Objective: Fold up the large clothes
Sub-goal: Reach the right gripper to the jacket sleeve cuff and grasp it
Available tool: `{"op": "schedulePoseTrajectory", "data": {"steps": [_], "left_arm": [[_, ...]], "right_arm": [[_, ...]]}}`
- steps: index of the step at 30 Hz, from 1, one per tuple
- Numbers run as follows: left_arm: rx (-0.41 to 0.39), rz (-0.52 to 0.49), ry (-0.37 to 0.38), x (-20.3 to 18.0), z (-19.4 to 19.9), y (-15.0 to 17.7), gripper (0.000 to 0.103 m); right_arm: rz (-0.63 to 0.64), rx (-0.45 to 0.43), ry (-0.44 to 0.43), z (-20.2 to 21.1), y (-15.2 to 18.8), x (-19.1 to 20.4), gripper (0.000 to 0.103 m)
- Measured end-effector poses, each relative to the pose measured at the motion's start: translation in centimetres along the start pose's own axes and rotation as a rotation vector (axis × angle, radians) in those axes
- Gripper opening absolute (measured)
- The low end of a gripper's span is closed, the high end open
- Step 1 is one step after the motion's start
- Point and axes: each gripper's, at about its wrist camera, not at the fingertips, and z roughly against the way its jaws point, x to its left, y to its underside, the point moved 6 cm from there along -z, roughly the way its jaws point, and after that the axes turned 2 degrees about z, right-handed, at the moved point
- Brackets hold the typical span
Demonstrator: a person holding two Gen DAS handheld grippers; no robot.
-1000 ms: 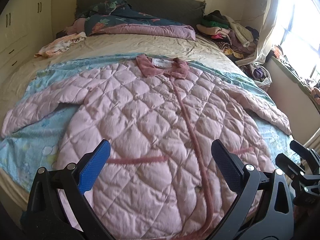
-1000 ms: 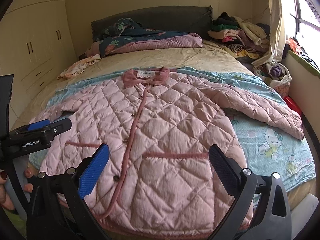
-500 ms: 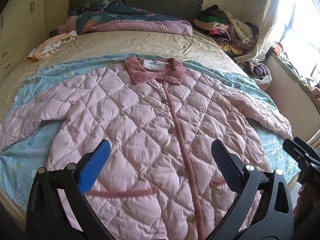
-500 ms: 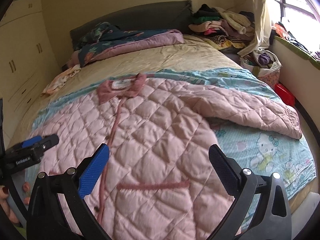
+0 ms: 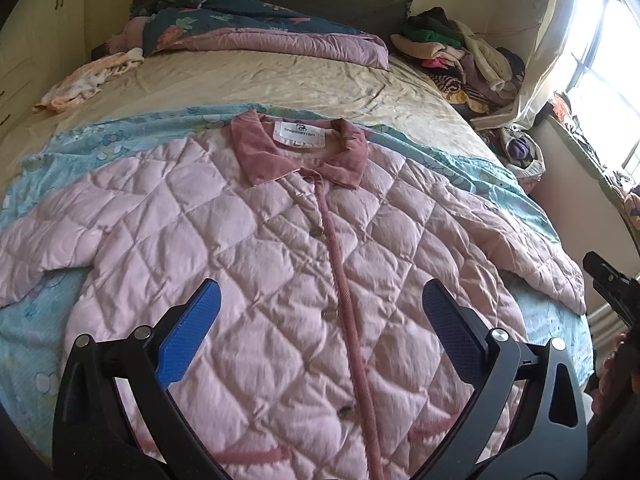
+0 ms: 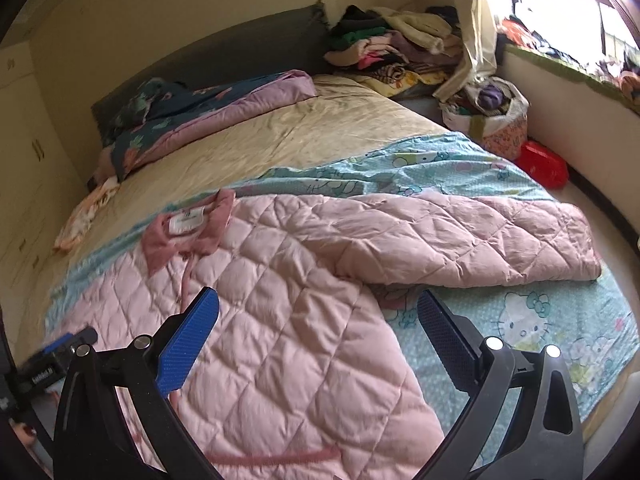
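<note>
A large pink quilted jacket (image 5: 280,248) lies face up and buttoned on a light-blue cartoon sheet (image 5: 36,340) on the bed, collar (image 5: 300,148) toward the headboard, both sleeves spread out. My left gripper (image 5: 320,320) is open and empty, hovering over the jacket's lower front. My right gripper (image 6: 318,328) is open and empty, above the jacket's right side (image 6: 288,340), near where the right sleeve (image 6: 460,236) joins the body. The right sleeve lies out across the blue sheet (image 6: 540,320). The left gripper's tip also shows at the right wrist view's left edge (image 6: 60,354).
A folded floral quilt (image 5: 256,28) lies at the headboard. A pile of clothes (image 5: 460,52) sits at the far right corner. A small pale garment (image 5: 88,80) lies far left. A bag of clothes (image 6: 492,120) and a red object (image 6: 544,164) stand beside the bed by the window wall.
Both grippers have moved forward over the bed. The left view has closed in on the jacket's front. The right gripper has swung right, toward the right sleeve. Both stay open.
</note>
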Motion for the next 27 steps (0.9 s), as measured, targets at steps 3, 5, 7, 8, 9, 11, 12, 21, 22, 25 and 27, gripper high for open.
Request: {"op": "schedulePoseTrajectory", "data": {"steps": [3, 5, 7, 8, 9, 11, 12, 21, 22, 25, 27], "left_arm": [[0.003, 0.006, 0.002, -0.3, -1.1, -0.8, 0.095], [0.004, 0.009, 0.007, -0.6, -1.9, -1.2, 0.095], [0.007, 0.009, 0.002, -0.8, -2.5, -1.6, 0.095], [0.007, 0.007, 0.0, -1.0, -2.9, -1.8, 0.095], [0.008, 0.008, -0.002, -1.1, -3.2, -2.0, 0.095], [0.011, 0.011, -0.005, -1.3, -3.9, -2.2, 0.095], [0.014, 0.014, -0.007, -1.4, -4.3, -2.3, 0.095], [0.036, -0.003, 0.005, -3.2, -7.8, -2.4, 0.095], [0.031, -0.009, 0.007, -3.4, -8.0, -2.4, 0.095], [0.047, -0.035, 0.002, -4.1, -9.1, -2.4, 0.095], [0.055, -0.037, -0.001, -4.4, -9.8, -2.5, 0.095]], "right_arm": [[-0.048, 0.003, 0.016, -1.3, -1.0, -1.5, 0.099], [-0.075, 0.002, 0.029, -2.2, -1.4, -2.5, 0.099], [-0.093, 0.005, 0.039, -2.9, -1.7, -3.3, 0.099], [-0.103, 0.007, 0.045, -3.5, -1.9, -3.9, 0.099], [-0.112, 0.01, 0.054, -3.9, -1.9, -4.4, 0.099], [-0.144, 0.012, 0.069, -4.5, -2.0, -5.9, 0.099], [-0.159, 0.013, 0.077, -4.8, -2.0, -6.5, 0.099], [-0.32, 0.031, 0.174, -6.8, -0.8, -14.4, 0.099], [-0.353, 0.036, 0.183, -7.0, -0.5, -15.6, 0.099], [-0.425, 0.042, 0.209, -7.5, 0.1, -18.4, 0.099], [-0.458, 0.038, 0.232, -7.8, 0.4, -19.9, 0.099]]}}
